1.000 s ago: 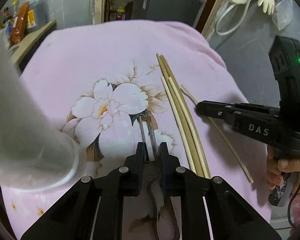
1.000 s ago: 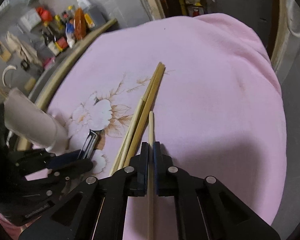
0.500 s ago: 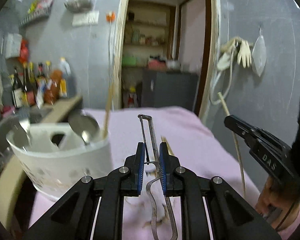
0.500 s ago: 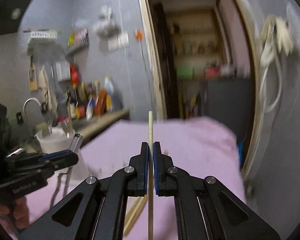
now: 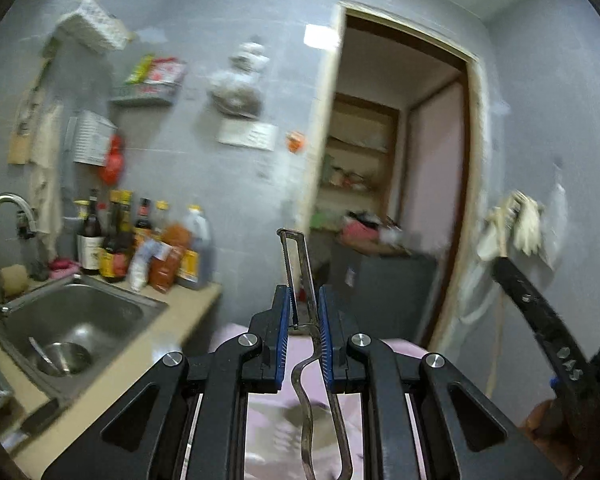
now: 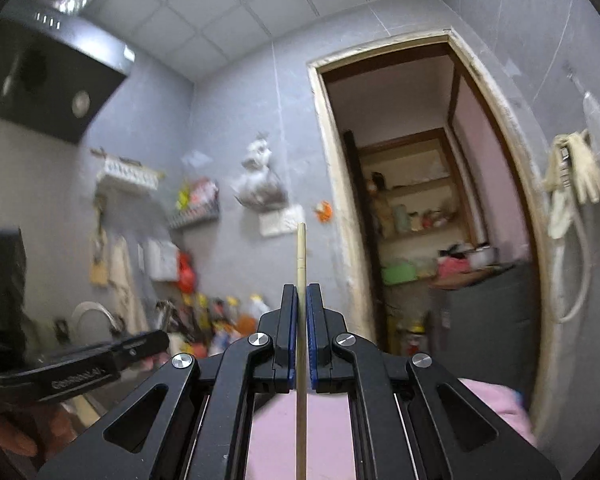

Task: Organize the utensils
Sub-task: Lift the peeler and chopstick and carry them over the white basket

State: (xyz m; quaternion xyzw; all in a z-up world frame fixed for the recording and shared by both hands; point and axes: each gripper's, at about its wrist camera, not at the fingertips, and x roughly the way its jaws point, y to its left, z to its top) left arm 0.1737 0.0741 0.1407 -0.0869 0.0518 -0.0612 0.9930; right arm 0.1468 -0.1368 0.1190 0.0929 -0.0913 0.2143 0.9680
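Both picks done, nothing stowed yet: my left gripper (image 5: 304, 312) was clamped on the thin steel peeler (image 5: 300, 272), my right gripper (image 6: 301, 308) on one pale wooden chopstick (image 6: 301, 256), both held aloft.

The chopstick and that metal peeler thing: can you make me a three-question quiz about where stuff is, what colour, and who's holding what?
1. Where is the sink?
A. lower left of the left view
B. inside the doorway
C. on the ceiling

2. What colour are the pads on the fingers?
A. red
B. blue
C. yellow

3. What does the right gripper hold?
A. nothing
B. a spoon
C. a chopstick

Answers:
1 A, the steel basin sits beside the bottles, left of the left gripper.
2 B, blue strips line the inner faces of the fingers.
3 C, the fingers are shut on the pale stick, which pokes out past them; the left gripper holds the peeler.
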